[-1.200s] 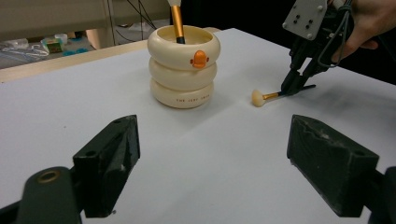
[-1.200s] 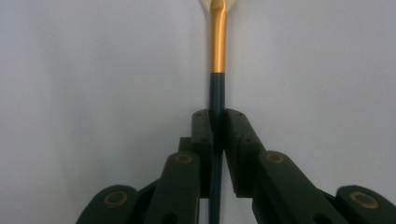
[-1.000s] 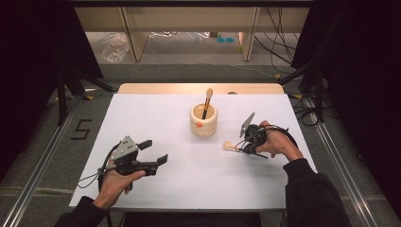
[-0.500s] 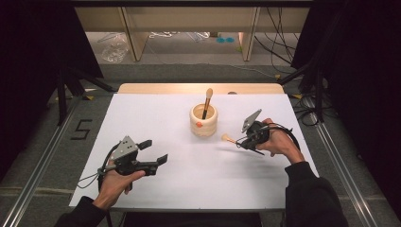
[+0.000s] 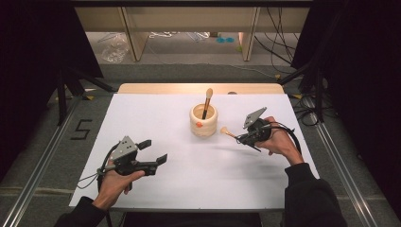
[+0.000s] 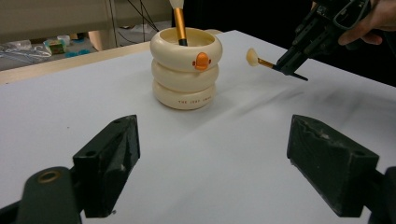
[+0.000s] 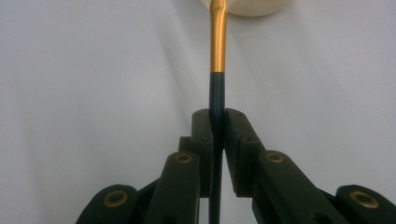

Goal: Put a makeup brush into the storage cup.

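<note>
A cream ringed holder [image 5: 204,120] [image 6: 186,70] stands mid-table with one makeup brush [image 5: 207,102] upright in it. My right gripper [image 5: 243,138] [image 7: 217,116] is shut on the dark handle of a second brush [image 7: 217,56] [image 6: 259,59]. That brush has a gold ferrule and a pale head [image 5: 222,130], and it points toward the holder from the right, lifted off the sheet. My left gripper [image 5: 153,151] [image 6: 224,172] rests open at the front left, its jaws wide apart with nothing between them.
A white sheet [image 5: 156,113] covers the table, with a wooden strip [image 5: 156,88] along its far edge. Black stands and cables [image 5: 302,71] flank the table on both sides. A shelf unit [image 5: 132,33] stands beyond it.
My right gripper has carried the brush up and to the right, away from the sheet and slightly nearer the holder's height. The left hand has stayed put.
</note>
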### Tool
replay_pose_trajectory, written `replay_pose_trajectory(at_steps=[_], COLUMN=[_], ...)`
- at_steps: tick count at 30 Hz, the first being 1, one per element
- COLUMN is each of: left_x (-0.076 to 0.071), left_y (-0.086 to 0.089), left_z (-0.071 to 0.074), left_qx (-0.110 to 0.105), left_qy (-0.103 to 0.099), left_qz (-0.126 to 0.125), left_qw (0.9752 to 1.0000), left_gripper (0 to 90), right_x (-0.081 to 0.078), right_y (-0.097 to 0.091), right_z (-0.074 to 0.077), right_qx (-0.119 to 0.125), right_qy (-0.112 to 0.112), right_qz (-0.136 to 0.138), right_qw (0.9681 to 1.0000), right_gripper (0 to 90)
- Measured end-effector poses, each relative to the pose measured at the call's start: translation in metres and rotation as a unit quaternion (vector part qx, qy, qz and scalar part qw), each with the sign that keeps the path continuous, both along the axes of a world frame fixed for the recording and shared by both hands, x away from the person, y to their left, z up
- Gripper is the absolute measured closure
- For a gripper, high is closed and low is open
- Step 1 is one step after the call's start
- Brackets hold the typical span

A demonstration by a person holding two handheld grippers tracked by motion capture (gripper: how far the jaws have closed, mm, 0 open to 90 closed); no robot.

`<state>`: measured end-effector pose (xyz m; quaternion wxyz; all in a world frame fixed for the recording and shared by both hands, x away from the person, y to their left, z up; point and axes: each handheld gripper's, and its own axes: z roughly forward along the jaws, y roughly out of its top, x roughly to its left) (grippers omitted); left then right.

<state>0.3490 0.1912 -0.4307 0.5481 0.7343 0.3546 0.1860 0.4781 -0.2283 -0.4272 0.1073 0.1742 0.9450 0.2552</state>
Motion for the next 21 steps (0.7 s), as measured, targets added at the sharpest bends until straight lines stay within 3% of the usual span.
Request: replay_pose_trajectory(at_steps=[9,12,17,21], left_x=[-0.001,-0.001,0.000,-0.001], left_y=[0.001,0.000,0.002,0.000], left_z=[-0.001,-0.001,-0.001,-0.002], left_qx=[-0.001,-0.006,-0.001,-0.006], left_qy=[-0.001,0.003,-0.006,0.000], left_qz=[0.003,0.008,0.006,0.010], left_qw=[1.0000,0.9999,1.0000,0.9999], left_gripper=[17.1,17.1,17.1,17.0], right_x=[0.000,0.001,0.001,-0.001], right_y=[-0.002,-0.004,-0.007,-0.010], right_z=[0.004,0.008,0.010,0.011], right_qx=[0.044,0.065,0.097,0.110], right_qy=[-0.012,-0.023,-0.031,-0.040], right_qz=[-0.012,-0.016,-0.030,-0.041], right_qw=[0.9989,0.9975,0.9943,0.9923], right_gripper=[83.5,83.5,83.5,83.5])
